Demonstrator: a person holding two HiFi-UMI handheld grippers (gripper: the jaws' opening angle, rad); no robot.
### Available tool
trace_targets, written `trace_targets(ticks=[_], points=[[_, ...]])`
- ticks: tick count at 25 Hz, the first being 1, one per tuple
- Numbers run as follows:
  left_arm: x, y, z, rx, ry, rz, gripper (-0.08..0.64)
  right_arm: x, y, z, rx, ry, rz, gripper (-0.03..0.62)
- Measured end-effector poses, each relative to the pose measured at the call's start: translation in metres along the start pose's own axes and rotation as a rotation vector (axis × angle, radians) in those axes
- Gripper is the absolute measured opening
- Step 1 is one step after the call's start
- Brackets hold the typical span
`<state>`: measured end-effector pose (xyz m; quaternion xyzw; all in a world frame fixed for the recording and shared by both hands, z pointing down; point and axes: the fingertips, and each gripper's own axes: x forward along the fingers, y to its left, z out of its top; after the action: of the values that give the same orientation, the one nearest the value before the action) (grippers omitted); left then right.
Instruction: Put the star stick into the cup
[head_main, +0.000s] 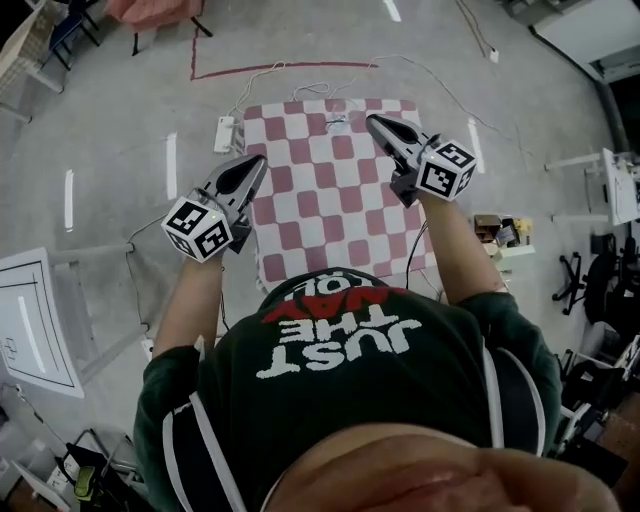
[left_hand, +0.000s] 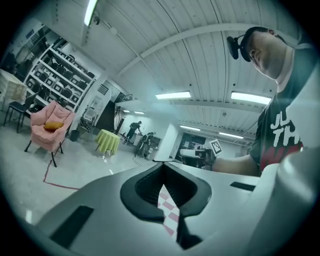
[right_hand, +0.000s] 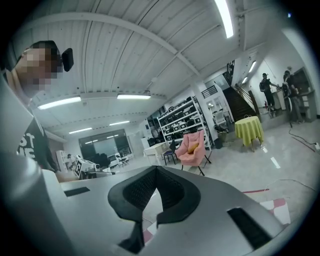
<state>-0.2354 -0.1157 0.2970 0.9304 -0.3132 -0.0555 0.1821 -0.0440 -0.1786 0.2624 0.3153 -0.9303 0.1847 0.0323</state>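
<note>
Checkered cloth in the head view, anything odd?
Nothing stands out. The checkered cloth lies flat, nothing spilled or torn; white cables trail over the floor beside it. One small item at its far edge is unclear.

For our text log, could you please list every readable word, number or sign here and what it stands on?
"JUST THE", white print on the T-shirt, upside down in the head view.
"WAY", red, beside it; the line beyond is too folded to read.
Marker cubes: patterns only.

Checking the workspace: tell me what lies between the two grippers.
Head view: red-and-white checkered cloth lies between the left gripper and right gripper, plus a tiny unclear item.
</note>
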Motion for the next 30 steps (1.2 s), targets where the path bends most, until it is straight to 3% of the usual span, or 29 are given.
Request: trace_targets(ticks=[3,12,21,30], points=[[-0.002,-0.022,0.012,-0.021,-0.004,0.004,0.009,-0.020,0.015,0.013,-0.005,-0.003,0.011,0.034],[0.044,-0.126,0.047,0.029,-0.042,0.024,0.009,-0.128,0.033,0.043,-0.079,0.010,0.067,0.034],[0.093,-0.237,0.016,-0.014,-0.063,0.090,0.009,-0.243,0.034,0.021,-0.111,0.055,0.166,0.034],[0.095,-0.284,-0.009,-0.031,-0.022,0.096,0.009,-0.273,0.048,-0.010,-0.080,0.080,0.225,0.034]])
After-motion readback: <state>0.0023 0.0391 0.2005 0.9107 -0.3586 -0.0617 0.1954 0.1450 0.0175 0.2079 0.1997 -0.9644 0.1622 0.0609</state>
